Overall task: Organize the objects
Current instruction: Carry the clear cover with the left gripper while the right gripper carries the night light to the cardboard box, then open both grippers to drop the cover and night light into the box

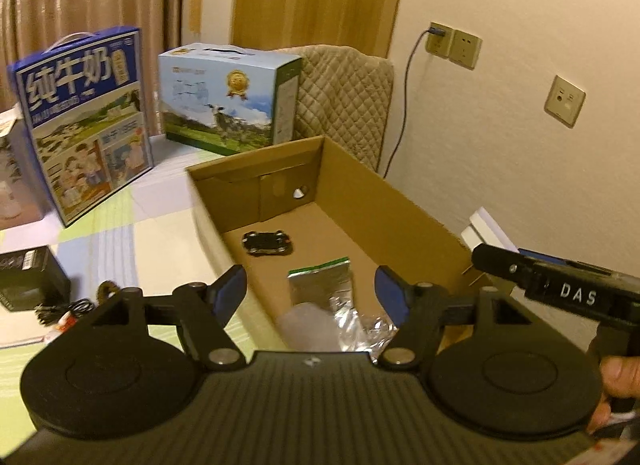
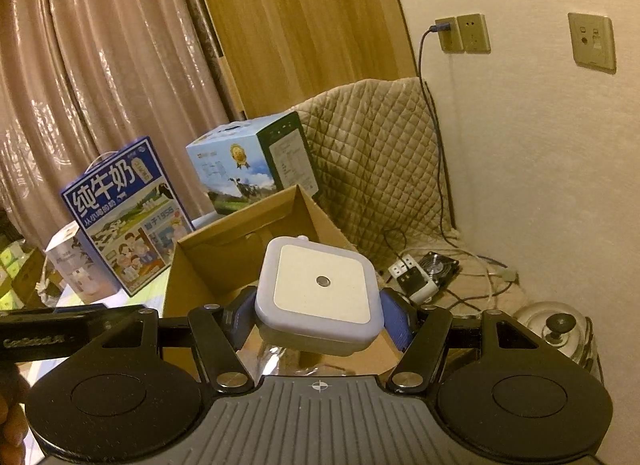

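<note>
Left wrist view: left gripper (image 1: 310, 289) spread wide, nothing held, poised over near end of open brown cardboard box (image 1: 400, 201). Inside box: small black toy car (image 1: 267, 244) mid-floor, silver foil pouch (image 1: 320, 285) nearer.

Right wrist view: right gripper (image 2: 318, 315) clamped on square white plastic night-light (image 2: 318, 293), flat face up, held above box's near edge (image 2: 176, 265). Box floor lies directly ahead and below; right gripper judged nearer for drop-in.
</note>
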Demonstrator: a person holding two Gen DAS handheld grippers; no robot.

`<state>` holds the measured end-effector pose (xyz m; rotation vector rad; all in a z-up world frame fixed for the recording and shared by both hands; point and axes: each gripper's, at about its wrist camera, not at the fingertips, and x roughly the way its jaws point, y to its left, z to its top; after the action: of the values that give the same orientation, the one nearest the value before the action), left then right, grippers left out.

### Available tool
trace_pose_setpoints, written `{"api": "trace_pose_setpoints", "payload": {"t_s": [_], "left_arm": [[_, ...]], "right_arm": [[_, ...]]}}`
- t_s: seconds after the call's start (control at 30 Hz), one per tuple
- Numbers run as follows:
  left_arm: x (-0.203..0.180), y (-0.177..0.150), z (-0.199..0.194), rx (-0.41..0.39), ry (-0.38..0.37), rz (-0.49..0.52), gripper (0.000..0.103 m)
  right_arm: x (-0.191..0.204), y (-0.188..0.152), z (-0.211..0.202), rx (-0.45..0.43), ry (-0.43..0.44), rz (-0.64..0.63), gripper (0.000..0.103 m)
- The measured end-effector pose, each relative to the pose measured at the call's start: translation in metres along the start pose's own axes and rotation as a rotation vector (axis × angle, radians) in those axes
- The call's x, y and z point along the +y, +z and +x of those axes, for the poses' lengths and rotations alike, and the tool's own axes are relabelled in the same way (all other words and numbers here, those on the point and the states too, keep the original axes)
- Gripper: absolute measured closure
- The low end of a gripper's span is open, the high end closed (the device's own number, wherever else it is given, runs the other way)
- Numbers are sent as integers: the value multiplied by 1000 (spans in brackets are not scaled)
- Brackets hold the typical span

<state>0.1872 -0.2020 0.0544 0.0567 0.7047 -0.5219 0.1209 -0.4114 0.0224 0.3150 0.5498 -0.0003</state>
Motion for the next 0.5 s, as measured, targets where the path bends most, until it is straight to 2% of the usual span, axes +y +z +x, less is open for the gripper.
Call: {"api": "trace_pose_setpoints", "payload": {"t_s": [0.3,0.4,0.47,0.5], "left_arm": [[34,-15,-24,-15,52,-65,37],[41,-17,-28,-3,57,-63,36],[44,-18,-31,-8,65,-54,35],[47,-18,-32,-10,69,-60,35]], "right_arm": [[13,5,7,6,23,-23,41],[15,6,15,1,58,-2,41],[16,7,20,1,83,6,37],[18,8,21,-1,80,5,32]]}}
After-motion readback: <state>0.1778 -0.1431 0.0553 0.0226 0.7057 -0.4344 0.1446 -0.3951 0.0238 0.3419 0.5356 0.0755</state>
